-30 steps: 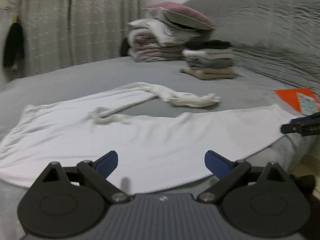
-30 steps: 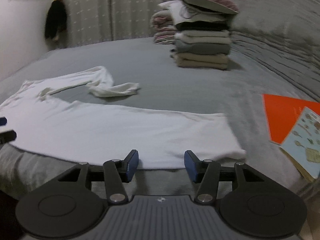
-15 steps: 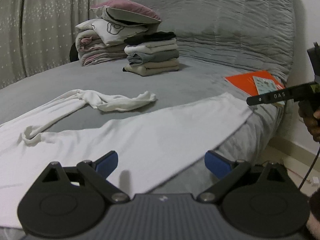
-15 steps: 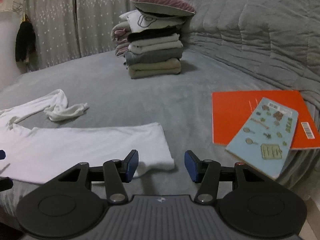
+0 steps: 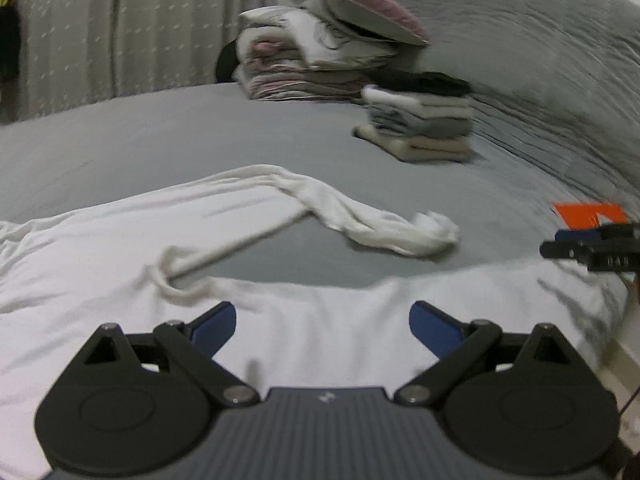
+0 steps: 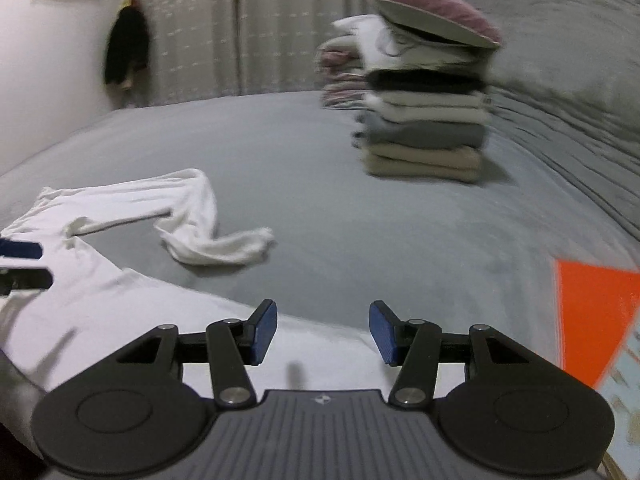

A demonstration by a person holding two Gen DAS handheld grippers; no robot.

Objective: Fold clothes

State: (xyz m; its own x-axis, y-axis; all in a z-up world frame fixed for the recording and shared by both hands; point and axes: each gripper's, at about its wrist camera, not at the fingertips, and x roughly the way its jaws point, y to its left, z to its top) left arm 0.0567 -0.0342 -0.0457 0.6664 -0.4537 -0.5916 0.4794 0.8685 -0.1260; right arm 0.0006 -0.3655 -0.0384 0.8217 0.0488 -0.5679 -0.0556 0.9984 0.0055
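A white long-sleeved garment [image 5: 120, 248] lies spread on the grey bed [image 5: 200, 136], one sleeve [image 5: 372, 224] bent and crumpled toward the middle. It also shows in the right wrist view [image 6: 120, 292], with the sleeve [image 6: 208, 240] further back. My left gripper [image 5: 322, 322] is open and empty, low over the garment's near part. My right gripper [image 6: 323, 332] is open and empty over the garment's near edge. The right gripper's tip [image 5: 592, 246] shows at the right edge of the left wrist view; the left gripper's tip [image 6: 20, 264] shows at the left edge of the right wrist view.
A stack of folded clothes [image 6: 424, 136] stands at the back of the bed, with a second pile topped by a pink cushion [image 6: 432, 12] behind it. An orange book [image 6: 592, 312] lies at the bed's right edge. Curtains [image 6: 240, 28] hang behind.
Both views have swung back to the left toward the garment. Both grippers have come closer and lower over the white cloth. Both stay open.
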